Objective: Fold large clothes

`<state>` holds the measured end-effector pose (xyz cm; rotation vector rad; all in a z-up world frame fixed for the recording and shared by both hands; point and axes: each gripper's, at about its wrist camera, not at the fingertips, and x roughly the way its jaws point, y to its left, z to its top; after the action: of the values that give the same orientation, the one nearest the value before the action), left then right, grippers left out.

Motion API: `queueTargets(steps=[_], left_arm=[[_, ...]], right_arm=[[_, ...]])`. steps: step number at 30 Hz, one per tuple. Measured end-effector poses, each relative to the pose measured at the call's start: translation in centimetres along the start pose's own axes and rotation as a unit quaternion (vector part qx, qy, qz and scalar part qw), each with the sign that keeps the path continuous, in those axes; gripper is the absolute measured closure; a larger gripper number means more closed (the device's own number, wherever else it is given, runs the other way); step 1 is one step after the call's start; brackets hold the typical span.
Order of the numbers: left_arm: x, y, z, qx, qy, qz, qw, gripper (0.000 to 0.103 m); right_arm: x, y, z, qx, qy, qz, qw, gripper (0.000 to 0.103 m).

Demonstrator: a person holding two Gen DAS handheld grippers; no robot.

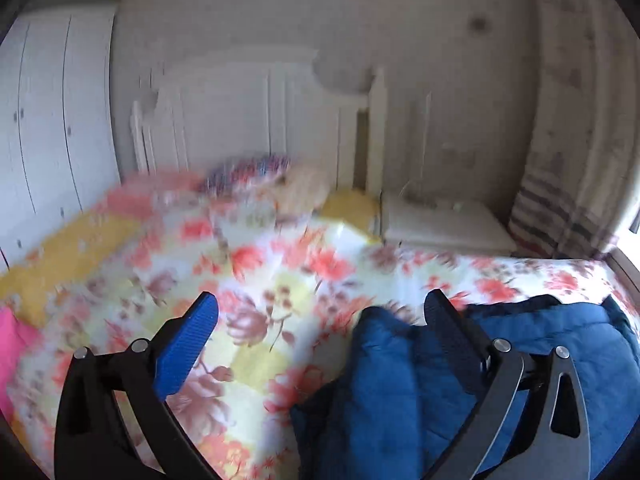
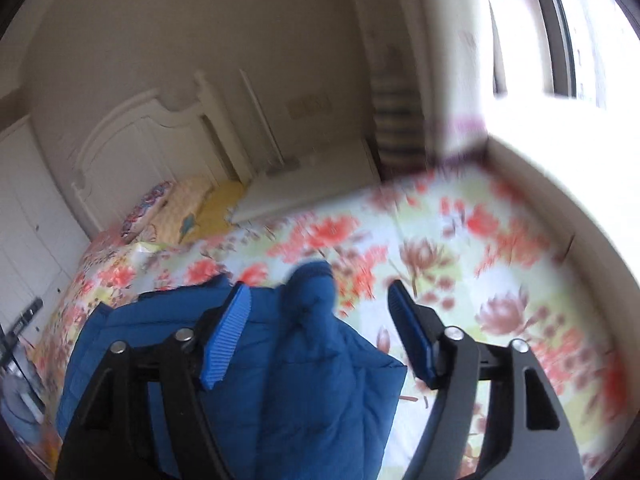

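Spreading wide, my left gripper (image 1: 320, 320) and right gripper (image 2: 320, 320) grip nothing. One blue jacket (image 2: 304, 360) lies under them on one floral bedspread (image 1: 280, 264); beyond, two pillows (image 2: 176, 204), one headboard (image 1: 248, 120).

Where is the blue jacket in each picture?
Left wrist view: the blue jacket lies at the bottom right, on the flowery bedspread.
Right wrist view: the blue jacket lies at the bottom, left of centre.
Shared landmark: the white headboard at the far end of the bed.
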<state>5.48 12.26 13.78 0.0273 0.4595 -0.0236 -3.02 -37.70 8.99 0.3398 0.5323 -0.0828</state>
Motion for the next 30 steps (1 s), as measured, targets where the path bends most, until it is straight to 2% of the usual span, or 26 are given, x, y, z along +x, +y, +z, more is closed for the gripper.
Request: queueTargets(steps=[1,3,4,5,6,8,9,11,13,17,20,23,26,27,30], left_arm=[[-1.6,-0.7,0.3,0.005,-0.015,0.007,0.9999,0.004],[-4.3,-2.5,0.6,0.008,-0.048,0.007,0.9988,0.004],[-4.8,-3.1,0.9,0.006,-0.050,-0.005,0.9987,0.004],[-4.7,-4.0,1.1,-0.001,-0.031,-0.022,0.9993,0.004],[-3.4,-5.2,1.1,-0.010,0.027,-0.035,0.9990,0.004],[-1.8,-6.9,0.6,-0.012,0.098,-0.063,0.9931,0.004],[-1.5,-7.8,0.2,-0.009,0.103,-0.069,0.9922,0.004],[-1.0,-9.9,-0.9,0.016,0.117,-0.057,0.9913,0.004],[-0.1,-11.6,-1.7,0.033,0.140,-0.075,0.9867,0.004],[2.0,-14.3,-2.1,0.050,0.162,-0.086,0.9819,0.004],[4.0,-15.7,-2.1,0.054,0.172,-0.088,0.9796,0.004],[6.5,-16.5,-2.6,0.073,0.190,-0.081,0.9757,0.004],[8.6,-16.8,-3.5,0.082,0.203,-0.096,0.9711,0.004],[9.4,-16.8,-4.1,0.079,0.212,-0.106,0.9685,0.004],[11.1,-16.2,-5.5,0.056,0.231,-0.126,0.9631,0.004]], right_arm=[[-1.2,1.1,0.2,-0.018,-0.016,-0.002,1.000,0.016],[-4.5,4.0,0.4,-0.059,-0.074,-0.012,0.995,0.002],[-5.5,5.2,0.5,-0.072,-0.102,-0.014,0.992,0.002],[-6.4,6.8,0.3,-0.083,-0.123,-0.003,0.989,0.002],[-6.6,7.6,0.3,-0.086,-0.119,0.008,0.989,0.002],[-5.5,9.7,0.1,-0.093,-0.075,0.020,0.993,0.002],[-5.0,10.2,0.0,-0.095,-0.062,0.017,0.993,0.002],[-3.8,11.5,-1.0,-0.104,-0.042,0.000,0.994,0.002],[-2.7,12.5,-1.9,-0.113,-0.027,-0.002,0.993,0.002],[-0.1,14.6,-2.8,-0.137,0.007,-0.011,0.990,0.002],[2.2,16.0,-2.6,-0.156,0.028,-0.028,0.987,0.002],[4.5,16.8,-2.6,-0.160,0.044,-0.022,0.986,0.002],[7.1,17.2,-3.3,-0.172,0.068,-0.022,0.983,0.002],[8.0,17.2,-3.6,-0.175,0.079,-0.023,0.981,0.003],[12.3,16.2,-5.6,-0.164,0.157,-0.022,0.974,0.002]])
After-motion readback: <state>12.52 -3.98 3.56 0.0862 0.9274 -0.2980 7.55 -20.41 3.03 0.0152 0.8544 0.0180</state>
